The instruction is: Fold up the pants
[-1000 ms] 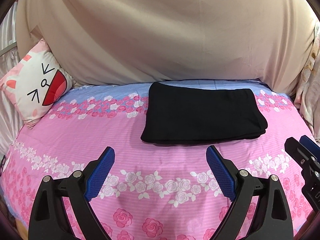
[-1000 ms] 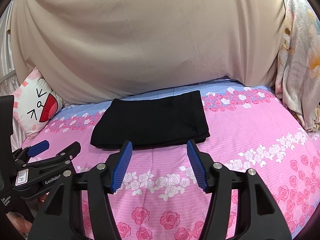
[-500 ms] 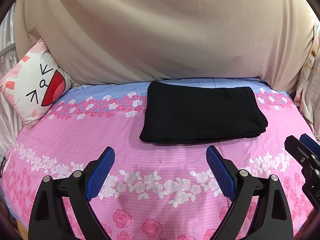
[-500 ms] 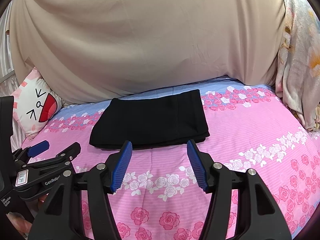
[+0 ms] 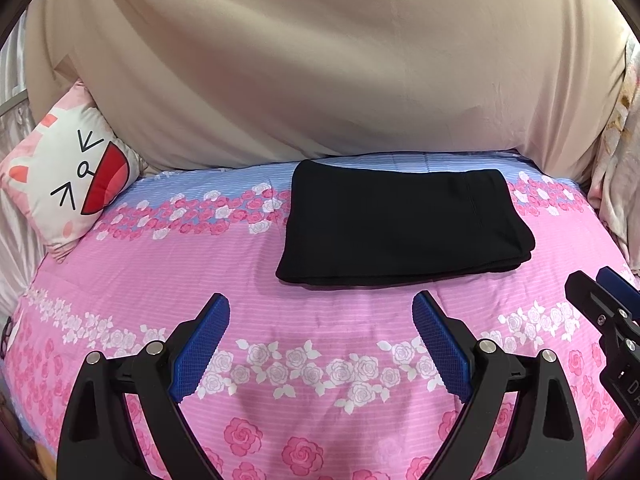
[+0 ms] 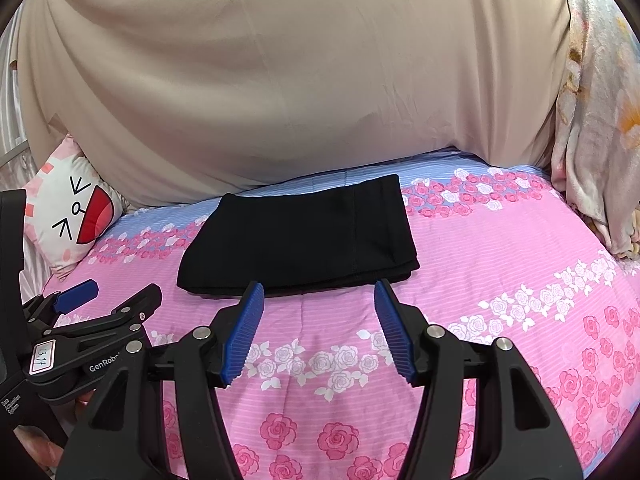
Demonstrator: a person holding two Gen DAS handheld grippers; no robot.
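Since the black pants (image 5: pixel 404 220) already lie as a compact, layered rectangle on the bed (image 5: pixel 160 280), the folding itself looks finished, or very nearly so. Their stacked edges show along the near side and at the right-hand corner, where several layers sit one over another, slightly stepped. The bundle rests towards the far half of the floral pink cover, close to the blue strip at the back, with the beige sheet (image 5: pixel 320 60) draped behind it and the cartoon pillow (image 5: pixel 72 184) well off to the left. At most a last squaring of that right-hand corner might be left; I judge nothing further is strictly needed.

Both tools are held back from the garment, above the near part of the bed, angled downward towards it and side by side. Left claw (image 5: pixel 320 344) stands wide open with nothing between its blue pads, and only the rose-printed cover shows through the gap. Right claw (image 6: pixel 319 328) is likewise parted, somewhat less widely, and grips nothing; from its own camera its pad tips line up with the pants' near edge, but the left camera shows it (image 5: pixel 608 300) off to the side, clear of the cloth. Neither touches the bundle.
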